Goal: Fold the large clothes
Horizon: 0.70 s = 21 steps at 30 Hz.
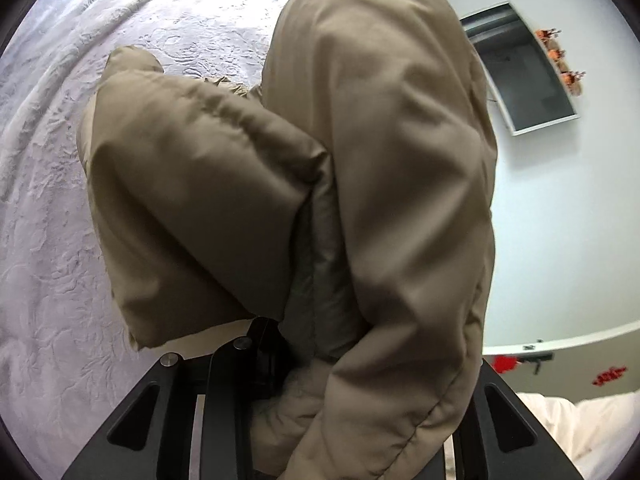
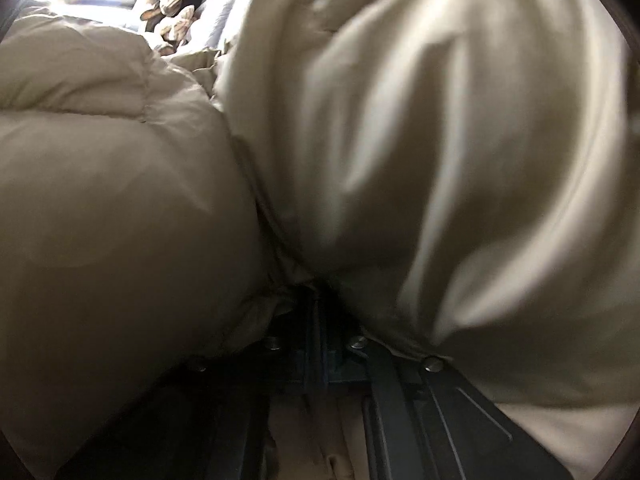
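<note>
Across the left wrist view, spreading wide under everything: bed [image 1: 60, 200] with a pale lilac embossed bedspread, floral swirls pressed into it. Beyond its edge, rising plain and pale: wall [image 1: 560, 220], carrying a white-framed recessed panel [image 1: 524, 76] with small orange ornaments [image 1: 560, 60] along one side. Lower down, showing a white ledge [image 1: 560, 342] with red bits lying on it, and white bedding [image 1: 580, 428] bunching in the corner.

Filling most of both views: tan puffer jacket [image 1: 380, 160], padded and quilted, hanging up off the bed in the left view, one puffy fold drooping over the bedspread, greyish lining peeking between folds. Crowding the right wrist view [image 2: 440, 160] too, bulging on both sides, blurred.

Far back in the right view, lying among pillows: plush toy [image 2: 172, 4], near a bright window glare.

Left gripper [image 1: 304, 360]: jaws clamping a thick bunch of jacket fabric. Right gripper [image 2: 320, 312]: jaws pinching tight on a jacket seam, fabric swelling out on either side.
</note>
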### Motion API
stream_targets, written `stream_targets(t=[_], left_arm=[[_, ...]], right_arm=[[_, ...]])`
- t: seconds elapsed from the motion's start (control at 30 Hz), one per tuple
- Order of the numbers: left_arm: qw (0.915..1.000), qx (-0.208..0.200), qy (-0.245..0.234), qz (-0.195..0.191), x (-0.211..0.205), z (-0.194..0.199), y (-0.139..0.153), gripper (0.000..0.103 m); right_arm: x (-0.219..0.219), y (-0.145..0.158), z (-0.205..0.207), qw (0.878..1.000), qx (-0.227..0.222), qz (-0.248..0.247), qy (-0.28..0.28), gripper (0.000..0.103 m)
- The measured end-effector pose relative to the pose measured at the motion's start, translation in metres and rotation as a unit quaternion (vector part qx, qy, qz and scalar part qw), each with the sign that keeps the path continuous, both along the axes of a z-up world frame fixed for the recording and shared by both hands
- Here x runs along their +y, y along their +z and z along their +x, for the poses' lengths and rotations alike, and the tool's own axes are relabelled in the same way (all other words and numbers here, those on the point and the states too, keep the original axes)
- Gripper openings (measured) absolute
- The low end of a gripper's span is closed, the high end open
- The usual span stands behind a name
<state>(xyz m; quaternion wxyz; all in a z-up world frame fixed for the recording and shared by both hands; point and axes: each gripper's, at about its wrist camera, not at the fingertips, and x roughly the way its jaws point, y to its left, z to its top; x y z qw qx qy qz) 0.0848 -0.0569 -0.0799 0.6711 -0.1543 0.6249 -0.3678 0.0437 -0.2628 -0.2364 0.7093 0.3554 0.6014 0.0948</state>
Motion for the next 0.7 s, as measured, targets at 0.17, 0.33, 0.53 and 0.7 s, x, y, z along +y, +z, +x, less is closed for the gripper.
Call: stream_targets(t=[0.17, 0.33, 0.53, 0.7], left_arm=[[0.9984, -0.030, -0.004, 0.047, -0.036, -0.007, 0.013, 0.031], [0.9947, -0.036, -0.023, 0.094, -0.071, -0.006, 0.012, 0.033], [0.9955, -0.020, -0.055, 0.075, -0.135, -0.012, -0.015, 0.079], [0.9968, 0.014, -0.064, 0.045, -0.172, -0.004, -0.043, 0.093]], right_arm=[[-0.018, -0.006, 0.003, 0.998, 0.026, 0.058, -0.005, 0.001], [-0.062, 0.025, -0.014, 0.996, 0.026, 0.079, -0.013, 0.005], [-0.146, 0.068, -0.057, 0.997, 0.003, 0.046, -0.065, 0.006], [-0.196, 0.084, -0.090, 0.994, 0.007, 0.012, -0.109, 0.006]])
